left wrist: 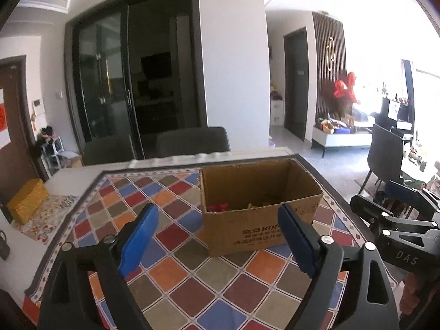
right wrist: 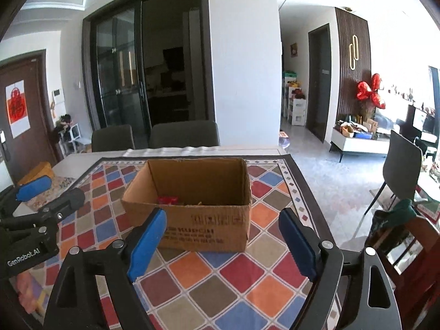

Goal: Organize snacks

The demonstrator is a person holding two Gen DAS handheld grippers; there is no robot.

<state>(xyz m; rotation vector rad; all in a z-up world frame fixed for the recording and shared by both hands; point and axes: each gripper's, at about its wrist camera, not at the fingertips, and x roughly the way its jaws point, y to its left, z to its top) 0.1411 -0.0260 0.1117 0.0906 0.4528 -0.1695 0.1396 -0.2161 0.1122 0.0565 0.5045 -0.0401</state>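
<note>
An open brown cardboard box (left wrist: 261, 206) (right wrist: 192, 206) stands on a table under a chequered cloth of many colours (left wrist: 192, 288) (right wrist: 220, 283). Inside it lie a red snack packet (left wrist: 218, 207) (right wrist: 167, 200) and other wrappers, mostly hidden by the front wall. My left gripper (left wrist: 218, 236) hovers in front of the box, jaws wide apart, nothing between the blue pads. My right gripper (right wrist: 222, 239) hangs likewise before the box, open and empty. Each gripper shows at the edge of the other's view: the right one (left wrist: 390, 217), the left one (right wrist: 44, 200).
Two dark chairs (right wrist: 156, 137) stand behind the table's far edge, another dark chair (right wrist: 401, 165) to the right on the floor. A yellow box (left wrist: 26, 203) rests on a patterned mat at the table's left end. A wooden chair with green cloth (right wrist: 404, 233) is at the right.
</note>
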